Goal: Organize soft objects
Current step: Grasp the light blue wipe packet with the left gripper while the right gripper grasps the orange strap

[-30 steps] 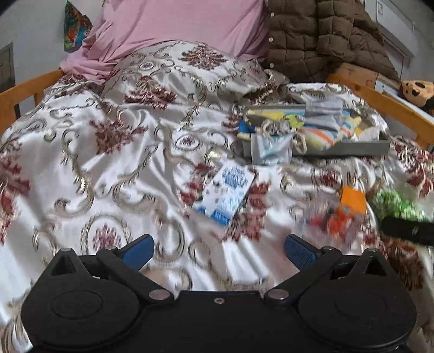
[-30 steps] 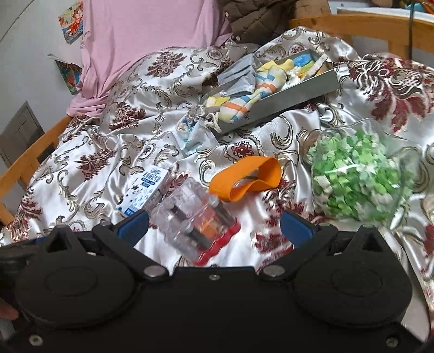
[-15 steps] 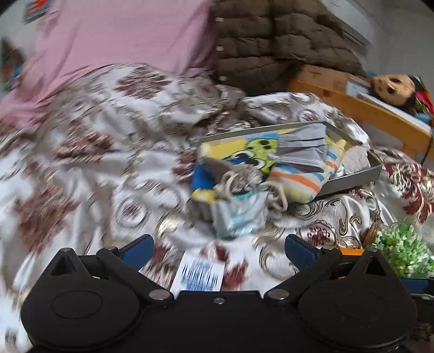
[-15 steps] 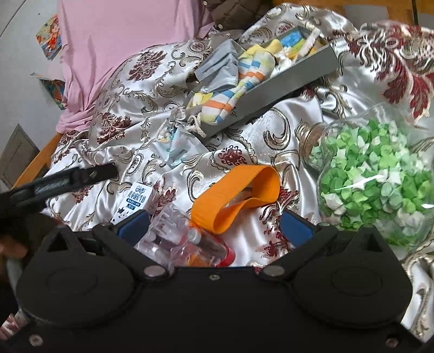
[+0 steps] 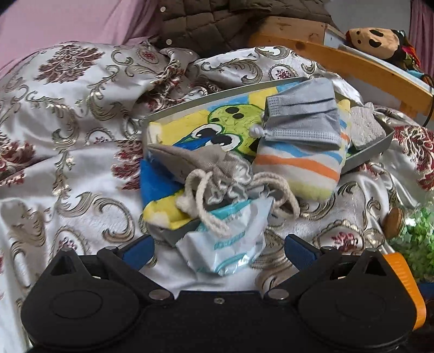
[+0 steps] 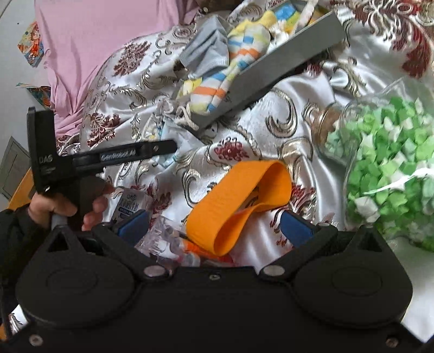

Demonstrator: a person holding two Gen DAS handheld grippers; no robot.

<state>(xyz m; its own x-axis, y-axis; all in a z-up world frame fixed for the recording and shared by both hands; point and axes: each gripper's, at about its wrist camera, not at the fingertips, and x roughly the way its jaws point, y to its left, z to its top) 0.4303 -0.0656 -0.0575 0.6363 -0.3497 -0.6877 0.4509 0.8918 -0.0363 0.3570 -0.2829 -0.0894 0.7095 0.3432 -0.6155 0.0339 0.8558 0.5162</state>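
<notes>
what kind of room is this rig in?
Most likely a bedroom: things lie on a satin bedspread inside a wooden bed frame, with a pink pillow and a quilted jacket at the head.

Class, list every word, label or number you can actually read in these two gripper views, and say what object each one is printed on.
"DAS": white letters on the black handheld left gripper frame, seen from the right wrist.
Grey nameplate on that gripper's black arm: too blurred to read.
Small white and blue card beside the hand: print too small to read.
Crinkled white and light blue plastic packet: lettering blurred, unreadable.
</notes>
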